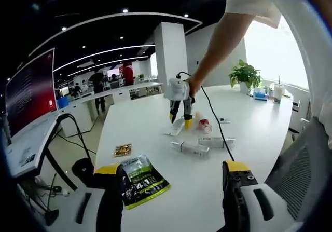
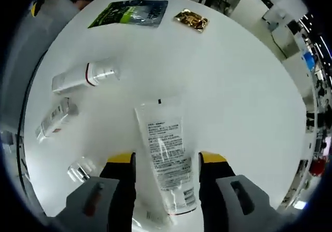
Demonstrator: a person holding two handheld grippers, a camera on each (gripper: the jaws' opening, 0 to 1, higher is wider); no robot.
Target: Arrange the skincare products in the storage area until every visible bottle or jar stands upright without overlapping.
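White tube (image 2: pixel 167 162) lies flat between the right gripper (image 2: pixel 167 164)'s wide jaws, near side of the green pouch (image 2: pixel 130 11). Grab looks next: close, tip upright. Left gripper (image 1: pixel 174 190) hangs wide, holding nothing.

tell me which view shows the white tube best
The right gripper view: the tube lies flat between the open right gripper, its print facing up. In the left gripper view it is small, under that gripper.

open office, white pillar (image 1: pixel 170 55), bright window (image 1: pixel 272 53).
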